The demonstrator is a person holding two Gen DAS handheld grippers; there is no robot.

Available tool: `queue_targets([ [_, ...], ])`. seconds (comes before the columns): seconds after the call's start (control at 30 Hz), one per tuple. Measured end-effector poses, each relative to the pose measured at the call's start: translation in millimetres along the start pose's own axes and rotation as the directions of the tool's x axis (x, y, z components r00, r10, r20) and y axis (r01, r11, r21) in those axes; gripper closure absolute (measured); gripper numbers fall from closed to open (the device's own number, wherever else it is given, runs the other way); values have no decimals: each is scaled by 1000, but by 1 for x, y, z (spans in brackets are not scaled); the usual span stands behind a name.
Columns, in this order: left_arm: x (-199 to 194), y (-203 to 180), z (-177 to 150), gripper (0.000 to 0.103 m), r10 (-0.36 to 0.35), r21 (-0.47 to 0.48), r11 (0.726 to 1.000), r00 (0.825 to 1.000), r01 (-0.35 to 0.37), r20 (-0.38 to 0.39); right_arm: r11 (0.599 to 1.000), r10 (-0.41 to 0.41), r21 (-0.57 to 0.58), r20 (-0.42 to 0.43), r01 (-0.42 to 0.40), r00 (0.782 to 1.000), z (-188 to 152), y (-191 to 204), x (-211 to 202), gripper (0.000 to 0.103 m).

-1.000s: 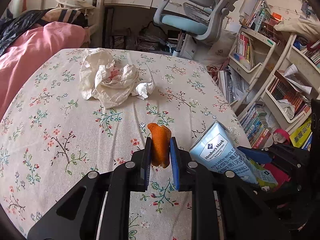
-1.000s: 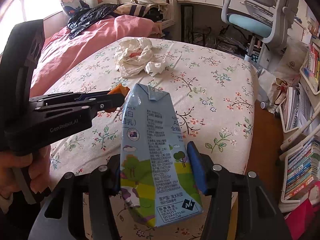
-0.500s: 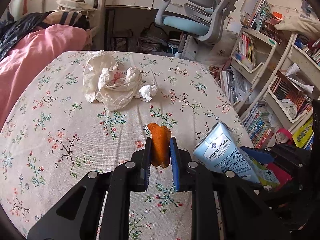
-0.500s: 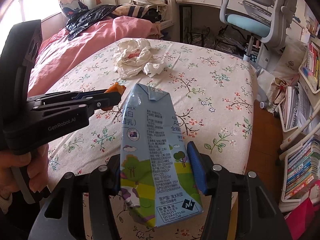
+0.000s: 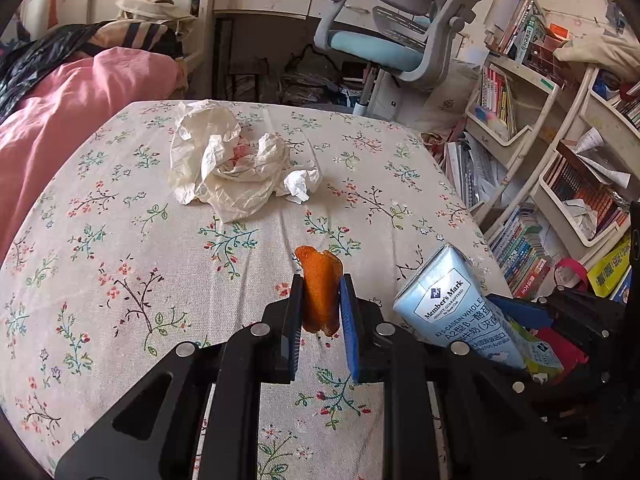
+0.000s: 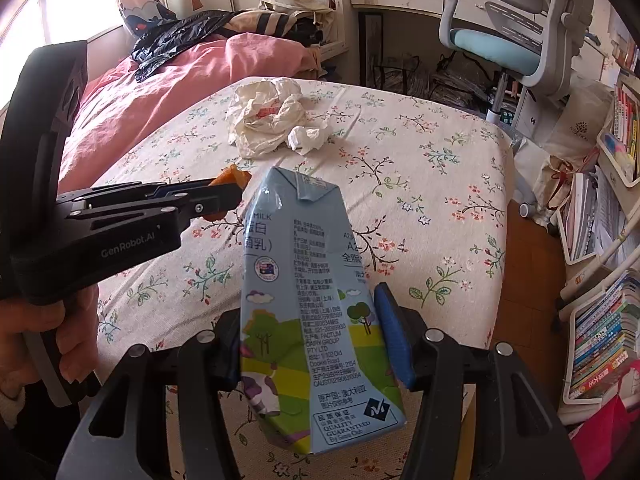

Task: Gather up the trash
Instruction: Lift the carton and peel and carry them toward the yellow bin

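Floral tablecloth (image 5: pixel 120 248) | left tongs (image 5: pixel 320 312) pinch peel (image 5: pixel 320 292) | right tongs (image 6: pixel 312 344) clamp carton (image 6: pixel 312 300)

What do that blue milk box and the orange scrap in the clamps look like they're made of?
Milk carton: seemingly coated paperboard, smooth with a slight sheen, with folded seams, dented corners and printed artwork. Orange scrap: probably dried citrus peel, matte and curled with a rough surface, though the pictures can't confirm it.

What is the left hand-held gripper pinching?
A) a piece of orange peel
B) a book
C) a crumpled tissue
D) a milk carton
A: the left hand-held gripper is shut on the piece of orange peel, while the milk carton sits in the right hand-held gripper and the crumpled tissue lies on the bed.
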State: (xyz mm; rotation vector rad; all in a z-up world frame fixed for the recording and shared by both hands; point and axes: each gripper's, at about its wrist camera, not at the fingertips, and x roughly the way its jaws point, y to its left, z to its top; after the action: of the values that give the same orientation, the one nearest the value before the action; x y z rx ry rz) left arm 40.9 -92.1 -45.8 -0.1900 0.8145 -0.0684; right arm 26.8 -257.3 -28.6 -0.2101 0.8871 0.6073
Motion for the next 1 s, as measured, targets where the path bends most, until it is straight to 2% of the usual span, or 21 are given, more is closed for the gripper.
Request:
queue_targets([
  [0.27, 2, 2, 1, 86, 8, -5, 1000, 1000, -8, -2, 1000, 3, -6, -26, -3, 1000, -2, 4, 8, 47],
  [0.63, 4, 4, -1, 86, 16, -12, 1000, 1000, -16, -10, 1000, 26, -1, -7, -26, 1000, 1, 8, 7, 27],
  [0.87, 5, 7, -2, 86, 18, -13, 1000, 1000, -18, -14, 999, 41, -29, -25, -42, 999, 1, 16, 15, 28],
  [0.93, 5, 7, -2, 86, 19, -13, 1000, 1000, -19, -14, 998, 42, -34, -40, -43, 998, 0, 18, 18, 43],
  [1.0, 5, 7, -2, 86, 19, -14, 1000, 1000, -19, -14, 998, 40, -41, -36, -41, 999, 0, 20, 18, 43],
])
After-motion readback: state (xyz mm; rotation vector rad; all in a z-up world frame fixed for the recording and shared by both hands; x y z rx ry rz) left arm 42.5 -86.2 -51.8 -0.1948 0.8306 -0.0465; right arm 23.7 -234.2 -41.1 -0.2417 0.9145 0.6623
